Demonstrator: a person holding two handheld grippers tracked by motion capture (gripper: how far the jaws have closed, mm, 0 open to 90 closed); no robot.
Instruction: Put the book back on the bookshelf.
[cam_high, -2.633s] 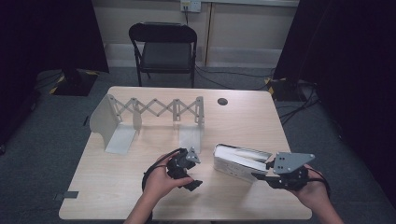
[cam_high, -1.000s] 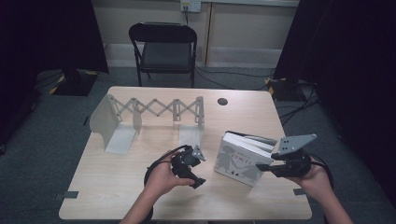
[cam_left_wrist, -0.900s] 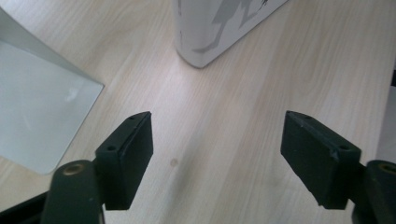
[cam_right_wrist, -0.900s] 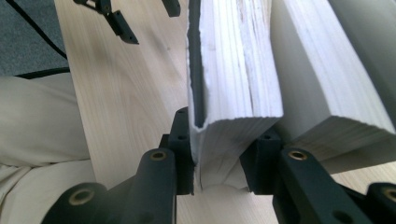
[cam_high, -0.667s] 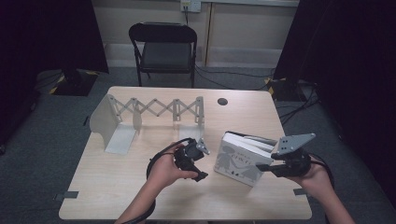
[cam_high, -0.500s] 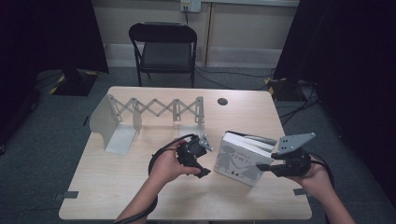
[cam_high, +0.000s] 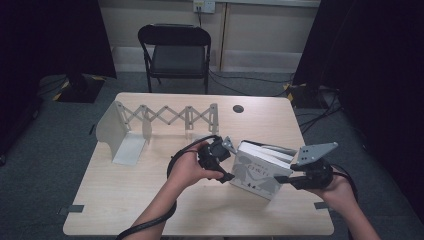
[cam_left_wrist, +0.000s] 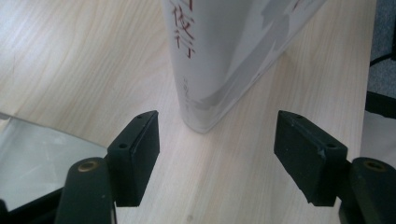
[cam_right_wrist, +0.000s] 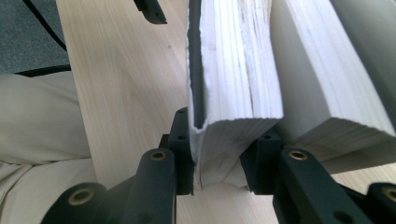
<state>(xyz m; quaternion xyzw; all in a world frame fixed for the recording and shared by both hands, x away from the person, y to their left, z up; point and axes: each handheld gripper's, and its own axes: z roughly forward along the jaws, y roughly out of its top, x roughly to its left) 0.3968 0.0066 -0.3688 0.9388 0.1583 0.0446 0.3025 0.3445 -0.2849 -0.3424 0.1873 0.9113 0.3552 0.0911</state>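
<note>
White paperback book (cam_high: 260, 172) sat tilted up on one edge at lower right of centre in the high view, on the pale wood table (cam_high: 150, 200), a second book (cam_right_wrist: 327, 93) leaning close behind it. Right gripper (cam_high: 286, 178) pinched the book's page edge; in the right gripper view its jaws were pressed onto the lower corner of the page block. Left gripper (cam_high: 225, 162) stood just beside the book's spine end, jaws spread and touching nothing; in the left gripper view the spine corner (cam_left_wrist: 201, 116) lay beyond and between the two fingers (cam_left_wrist: 137, 154). Those jaws had just been closing, with nothing between them. The expanding white rack (cam_high: 150, 117) stood well apart at upper left of the table.

Risks, as judged:
- Single-corner grip on a heavy book: it could pivot or slip out and fall flat.
- Pinch on pages alone might crease them or let the cover splay.
- Left jaws, partly narrowed, might butt the spine and push the book rather than straddle it.
- The leaning neighbour could topple if the book moved.
</note>
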